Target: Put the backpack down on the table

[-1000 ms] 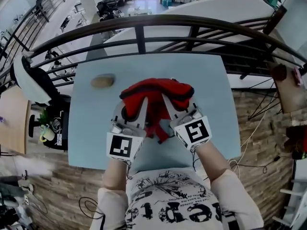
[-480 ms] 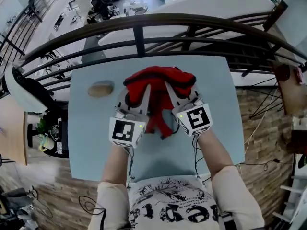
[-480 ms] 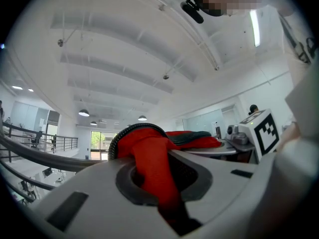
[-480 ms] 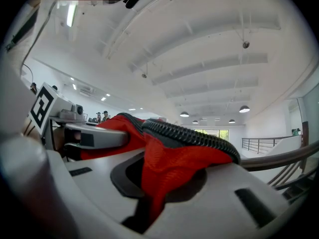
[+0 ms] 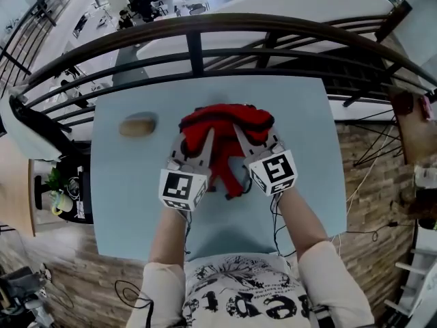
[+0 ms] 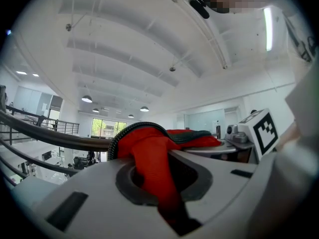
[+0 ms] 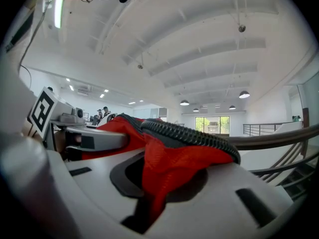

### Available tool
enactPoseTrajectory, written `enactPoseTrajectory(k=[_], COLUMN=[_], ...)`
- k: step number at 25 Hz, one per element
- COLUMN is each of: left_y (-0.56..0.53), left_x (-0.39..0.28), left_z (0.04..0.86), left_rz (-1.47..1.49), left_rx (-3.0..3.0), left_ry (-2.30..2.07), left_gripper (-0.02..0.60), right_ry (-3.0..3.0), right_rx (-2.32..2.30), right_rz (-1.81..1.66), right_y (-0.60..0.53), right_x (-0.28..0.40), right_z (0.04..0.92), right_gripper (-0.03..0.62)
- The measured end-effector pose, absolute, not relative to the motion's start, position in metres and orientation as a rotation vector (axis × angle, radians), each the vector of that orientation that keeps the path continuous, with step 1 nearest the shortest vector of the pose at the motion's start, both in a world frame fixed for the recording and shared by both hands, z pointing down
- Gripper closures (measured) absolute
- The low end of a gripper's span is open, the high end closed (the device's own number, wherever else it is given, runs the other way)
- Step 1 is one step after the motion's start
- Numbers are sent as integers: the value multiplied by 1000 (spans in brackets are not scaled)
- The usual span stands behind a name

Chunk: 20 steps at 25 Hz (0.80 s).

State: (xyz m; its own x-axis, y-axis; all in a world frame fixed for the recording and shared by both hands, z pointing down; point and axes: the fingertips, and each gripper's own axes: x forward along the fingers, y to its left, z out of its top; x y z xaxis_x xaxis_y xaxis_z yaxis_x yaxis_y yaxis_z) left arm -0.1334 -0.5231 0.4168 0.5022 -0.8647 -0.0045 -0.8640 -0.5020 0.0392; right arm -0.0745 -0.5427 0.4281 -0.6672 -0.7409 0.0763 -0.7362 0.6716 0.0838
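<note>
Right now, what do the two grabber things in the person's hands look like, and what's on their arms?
Both are white plastic. The left gripper and right gripper each have two long tapering jaws and a cube with black-and-white square markers. Thin dark cables trail back from them. The person wears pale sleeves that stop near the elbows.

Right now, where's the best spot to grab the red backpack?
The backpack is a floppy heap, so it's probably best to pinch the loose red cloth along its near edge, coming from the person's side. The left gripper and right gripper are shut on it there, one each side.
</note>
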Motion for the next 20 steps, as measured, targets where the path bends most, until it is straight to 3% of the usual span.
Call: enactPoseTrajectory(k=[20], left_y=[-442], left_x=[-127], left_z=[504], left_rz=[91], left_rx=[2574], left_ry=[-1414], left_gripper=[543], right_ry=[-2735], right_rx=[1116], right_rz=[161], right_y=[-459], right_x=[-66], right_z=[509], right_gripper=[536])
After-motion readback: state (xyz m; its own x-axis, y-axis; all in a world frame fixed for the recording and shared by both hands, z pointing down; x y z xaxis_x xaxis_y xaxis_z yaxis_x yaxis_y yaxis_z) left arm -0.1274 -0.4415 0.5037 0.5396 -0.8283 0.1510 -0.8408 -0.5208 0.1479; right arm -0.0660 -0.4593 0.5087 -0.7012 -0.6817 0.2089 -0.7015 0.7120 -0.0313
